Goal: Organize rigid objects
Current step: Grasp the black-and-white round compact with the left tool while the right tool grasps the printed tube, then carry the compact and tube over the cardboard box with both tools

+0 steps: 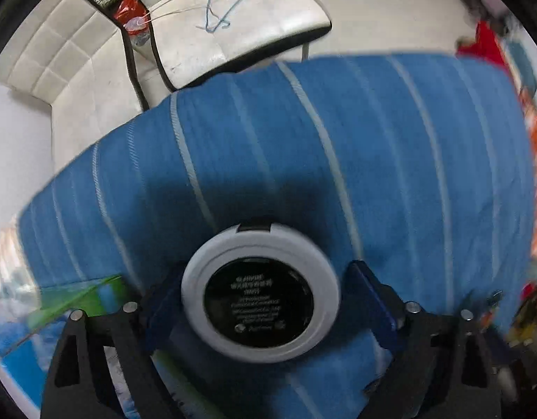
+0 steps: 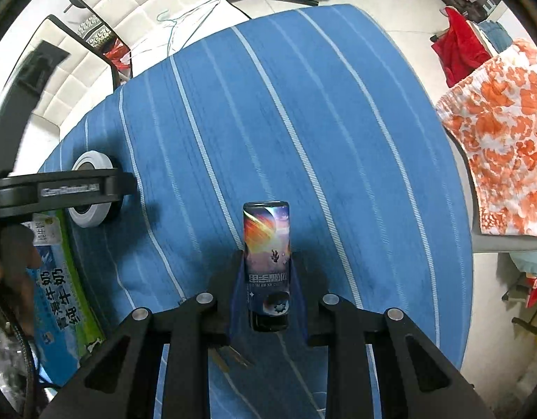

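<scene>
Left tool (image 1: 259, 295): clamped on round white compact (image 1: 259, 293), above blue striped cloth (image 1: 373, 139). Right tool (image 2: 266, 288): clamped on printed can (image 2: 266, 244). Milk carton (image 2: 60, 289) at cloth's left edge.

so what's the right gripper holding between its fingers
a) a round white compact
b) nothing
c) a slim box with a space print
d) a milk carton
c: in the right wrist view the right gripper has its fingers closed on the sides of the slim box with a space print, above the blue striped cloth; the round white compact sits in the left gripper instead.
</scene>
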Demonstrator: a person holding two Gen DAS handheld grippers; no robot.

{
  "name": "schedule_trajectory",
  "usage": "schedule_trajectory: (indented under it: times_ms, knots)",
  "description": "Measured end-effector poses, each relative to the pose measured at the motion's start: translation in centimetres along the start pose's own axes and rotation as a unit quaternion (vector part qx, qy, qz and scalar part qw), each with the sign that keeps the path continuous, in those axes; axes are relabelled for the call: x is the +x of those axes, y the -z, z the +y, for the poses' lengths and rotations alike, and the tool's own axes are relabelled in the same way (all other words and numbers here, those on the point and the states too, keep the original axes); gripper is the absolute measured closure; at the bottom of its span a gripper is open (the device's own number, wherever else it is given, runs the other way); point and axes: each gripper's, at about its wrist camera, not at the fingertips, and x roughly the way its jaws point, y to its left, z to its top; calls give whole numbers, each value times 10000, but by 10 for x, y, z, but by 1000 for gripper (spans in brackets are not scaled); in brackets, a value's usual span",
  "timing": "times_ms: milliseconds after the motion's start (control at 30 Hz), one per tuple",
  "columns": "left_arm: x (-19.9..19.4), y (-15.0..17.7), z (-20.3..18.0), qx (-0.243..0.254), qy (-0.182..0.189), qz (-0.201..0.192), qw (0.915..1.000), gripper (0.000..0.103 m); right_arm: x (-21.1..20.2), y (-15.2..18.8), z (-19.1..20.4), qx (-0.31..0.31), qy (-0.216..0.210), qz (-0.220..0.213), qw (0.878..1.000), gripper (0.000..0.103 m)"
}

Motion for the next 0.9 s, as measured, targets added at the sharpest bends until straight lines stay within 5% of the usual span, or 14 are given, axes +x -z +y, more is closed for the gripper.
schedule_trajectory:
  times_ms: [67,433,700,900]
  knots:
    - [-6,0,0,-38,17,-198,9998,30,5,-1,-1,5,-12,27,10000,76]
    - [-45,21,-20,188,-29,-729,9972,30,-2,0,3,-31,34,-106,9999,76]
    - [-131,78,-8,109,503,-1581,9861,30,-56,25,8,-110,-116,-482,9987,76]
    - [-186,142,48,-175,794,-2092,9745,30,-104,61,34,-378,-393,-784,9954,76]
